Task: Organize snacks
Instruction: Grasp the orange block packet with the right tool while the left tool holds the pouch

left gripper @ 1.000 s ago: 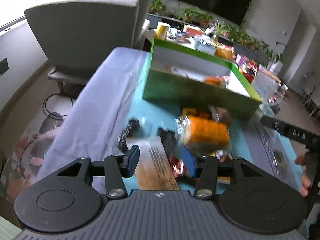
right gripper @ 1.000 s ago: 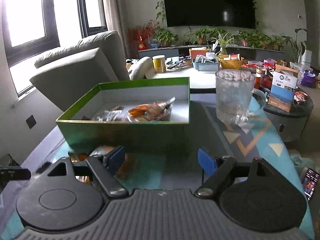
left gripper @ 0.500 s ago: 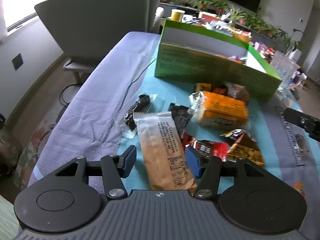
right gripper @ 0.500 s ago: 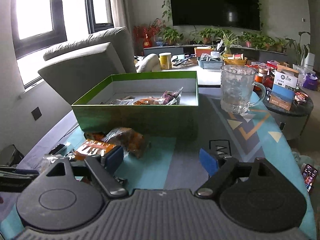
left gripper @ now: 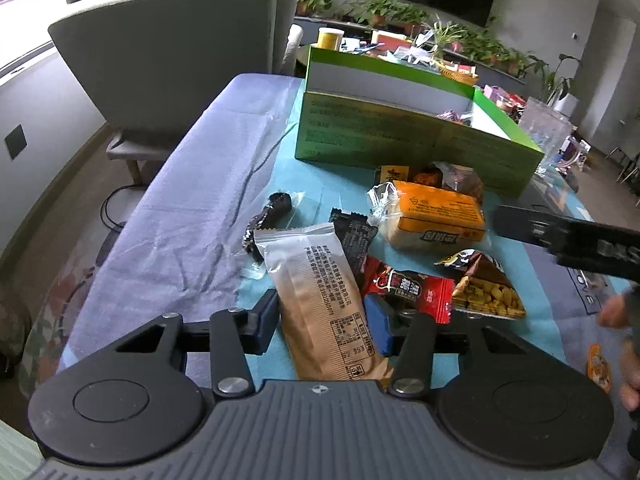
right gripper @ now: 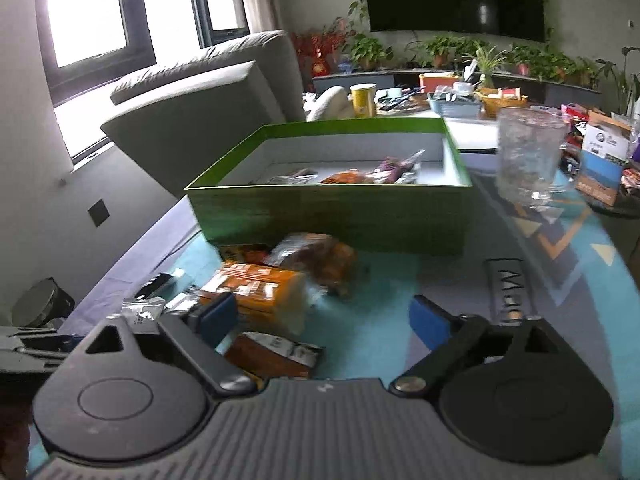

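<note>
A long tan and white packet [left gripper: 320,300] lies on the teal cloth between the pads of my left gripper [left gripper: 320,322]. The jaws are closing and both pads touch its long edges. Around it lie a black packet [left gripper: 354,236], a red packet [left gripper: 412,290], a brown peanut packet [left gripper: 484,288] and an orange packet [left gripper: 436,216]. Behind them stands the green box [left gripper: 400,140] with several snacks inside. My right gripper [right gripper: 322,316] hangs open and holds nothing, low over the orange packet [right gripper: 256,292] in front of the green box [right gripper: 328,216].
A glass mug [right gripper: 528,156] stands right of the box. A grey armchair [left gripper: 180,48] sits beyond the table's far left corner. A dark snack in clear wrap [left gripper: 272,212] lies on the purple cloth [left gripper: 180,220]. A hand [left gripper: 624,320] shows at the right edge.
My left gripper's jaws have narrowed onto the tan packet. My right gripper has drawn back from the box and swung left over the snack pile.
</note>
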The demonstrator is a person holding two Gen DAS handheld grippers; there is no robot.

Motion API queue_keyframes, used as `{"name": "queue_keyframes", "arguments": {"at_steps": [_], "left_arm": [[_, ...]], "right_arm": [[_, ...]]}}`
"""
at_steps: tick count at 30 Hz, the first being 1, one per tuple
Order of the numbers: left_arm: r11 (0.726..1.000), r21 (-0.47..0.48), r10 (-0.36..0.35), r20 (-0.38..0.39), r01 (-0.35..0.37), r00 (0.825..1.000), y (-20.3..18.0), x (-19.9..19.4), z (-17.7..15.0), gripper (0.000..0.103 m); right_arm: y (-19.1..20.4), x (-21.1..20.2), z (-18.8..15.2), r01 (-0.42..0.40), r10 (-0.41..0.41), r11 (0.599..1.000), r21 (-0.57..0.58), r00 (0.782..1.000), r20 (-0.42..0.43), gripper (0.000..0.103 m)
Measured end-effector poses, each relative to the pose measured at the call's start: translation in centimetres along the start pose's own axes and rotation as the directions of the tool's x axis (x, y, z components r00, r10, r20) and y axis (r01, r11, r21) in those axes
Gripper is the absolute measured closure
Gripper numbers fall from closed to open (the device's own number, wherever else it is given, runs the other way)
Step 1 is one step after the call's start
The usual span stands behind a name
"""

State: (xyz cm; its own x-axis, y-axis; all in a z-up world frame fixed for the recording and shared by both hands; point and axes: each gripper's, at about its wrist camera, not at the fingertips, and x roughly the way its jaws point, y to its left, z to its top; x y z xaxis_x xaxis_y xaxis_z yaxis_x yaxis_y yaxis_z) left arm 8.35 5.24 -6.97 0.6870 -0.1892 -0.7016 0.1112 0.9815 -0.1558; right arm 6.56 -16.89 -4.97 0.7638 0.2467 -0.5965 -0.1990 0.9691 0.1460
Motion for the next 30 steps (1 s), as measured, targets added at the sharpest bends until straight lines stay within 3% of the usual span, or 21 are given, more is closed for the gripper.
{"name": "queue_keyframes", "arguments": {"at_steps": [6,11,20,27,30], "left_arm": [[0.999,-0.011,-0.029,0.042,0.03,0.999,0.9,-1.8,-0.1,0.059],[0.999,-0.042,-0.022,0.066,0.025,0.998,2.3,-2.6,0.1,0.059],[0.997,-0.077,-0.026,0.069,0.031,0.997,3.7,-2.7,0.0,0.059],[0.997,-0.078,-0.01,0.09,0.017,0.996,3.7,-3.3,0.3,0.059],[0.997,-0.077,-0.011,0.104,0.019,0.995,3.5,-3.5,0.5,0.059]], "right_arm": [[2.8,3.0,1.0,0.022,-0.021,1.0,0.007,0.997,-0.076,0.058],[3.8,5.4,1.6,0.057,-0.043,0.994,0.097,0.989,-0.142,0.058],[6.0,7.8,1.2,0.202,-0.196,0.979,0.02,0.965,-0.172,0.057],[5.8,6.9,0.5,0.159,-0.168,0.985,-0.07,0.973,-0.16,0.058],[4.6,5.7,0.3,0.151,-0.157,0.987,-0.055,0.976,-0.15,0.058]]}}
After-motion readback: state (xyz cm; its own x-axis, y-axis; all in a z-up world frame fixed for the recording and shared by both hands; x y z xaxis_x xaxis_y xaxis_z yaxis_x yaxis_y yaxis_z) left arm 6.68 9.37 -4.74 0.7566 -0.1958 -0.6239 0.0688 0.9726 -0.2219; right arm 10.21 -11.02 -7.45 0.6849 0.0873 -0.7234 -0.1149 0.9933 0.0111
